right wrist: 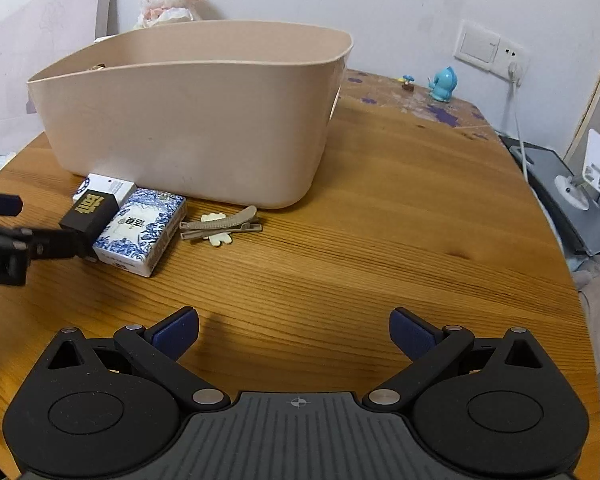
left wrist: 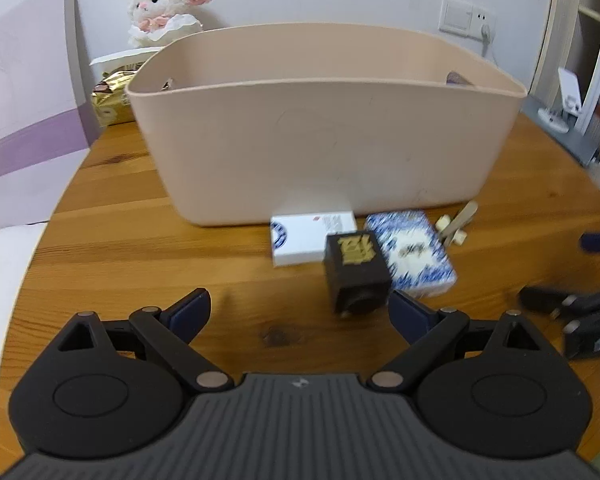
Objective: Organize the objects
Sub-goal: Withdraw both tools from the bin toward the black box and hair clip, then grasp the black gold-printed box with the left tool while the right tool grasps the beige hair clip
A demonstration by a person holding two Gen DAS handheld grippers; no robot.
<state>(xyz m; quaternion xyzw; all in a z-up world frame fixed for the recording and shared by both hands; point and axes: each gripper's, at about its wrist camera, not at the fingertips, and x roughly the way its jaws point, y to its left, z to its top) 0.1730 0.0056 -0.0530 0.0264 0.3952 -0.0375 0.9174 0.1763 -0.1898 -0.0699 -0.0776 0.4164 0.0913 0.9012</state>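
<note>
A black box with gold characters (left wrist: 356, 272) rests tilted against a white box (left wrist: 312, 236) and a blue-and-white patterned box (left wrist: 412, 252), in front of the beige bin (left wrist: 324, 152). My left gripper (left wrist: 300, 308) is open; the black box sits just inside its right finger (left wrist: 410, 314), and I cannot tell if they touch. In the right wrist view the left gripper (right wrist: 52, 226) comes in from the left beside the black box (right wrist: 88, 210). A beige hair clip (right wrist: 220, 224) lies right of the patterned box (right wrist: 140, 232). My right gripper (right wrist: 296, 328) is open over bare table.
The wooden table (right wrist: 380, 220) curves away at the left and right edges. Behind the bin stand a plush lamb (left wrist: 164, 4) and a gold snack bag (left wrist: 112, 96). A blue toy figure (right wrist: 444, 84) and a white cable (right wrist: 518, 120) are at the back right.
</note>
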